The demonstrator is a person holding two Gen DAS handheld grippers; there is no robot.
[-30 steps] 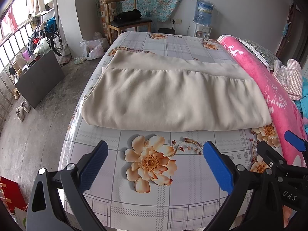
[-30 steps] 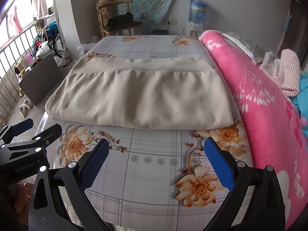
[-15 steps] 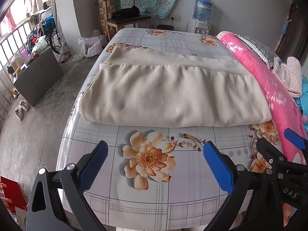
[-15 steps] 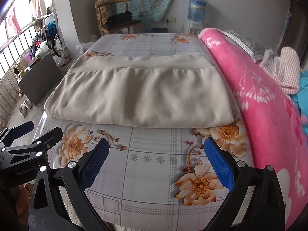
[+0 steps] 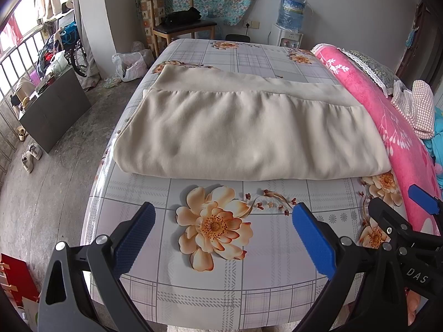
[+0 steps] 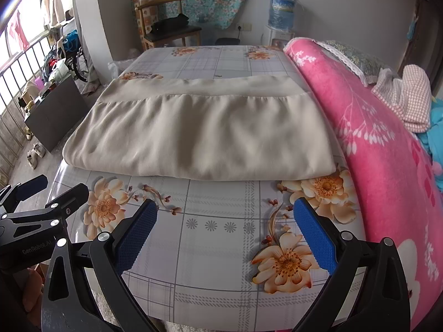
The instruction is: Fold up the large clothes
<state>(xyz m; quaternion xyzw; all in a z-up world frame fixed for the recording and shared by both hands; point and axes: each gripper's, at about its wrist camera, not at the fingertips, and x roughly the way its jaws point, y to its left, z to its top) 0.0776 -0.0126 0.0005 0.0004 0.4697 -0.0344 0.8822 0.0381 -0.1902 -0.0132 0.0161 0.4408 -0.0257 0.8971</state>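
Observation:
A large beige garment (image 5: 249, 130) lies folded into a wide rectangle across the bed (image 5: 249, 298), its folded edge toward me; the right wrist view shows the same garment (image 6: 205, 135). My left gripper (image 5: 221, 215) hovers open over the flowered sheet, short of the garment's near edge, holding nothing. My right gripper (image 6: 224, 213) is likewise open and empty, just before the near edge. Each gripper shows at the other view's side: the right gripper (image 5: 409, 210) and the left gripper (image 6: 47, 193).
A rolled pink blanket (image 6: 387, 144) runs along the bed's right side, with a checked cloth (image 6: 407, 99) and a pillow behind it. Left of the bed is concrete floor (image 5: 55, 182) with a dark cabinet (image 5: 52, 110), shoes and bags. A chair (image 5: 180, 25) and water dispenser (image 5: 288, 22) stand at the far wall.
Both grippers have drawn back slightly and lifted; the garment sits a little farther up in both views. The garment itself has not moved, and both grippers stay open.

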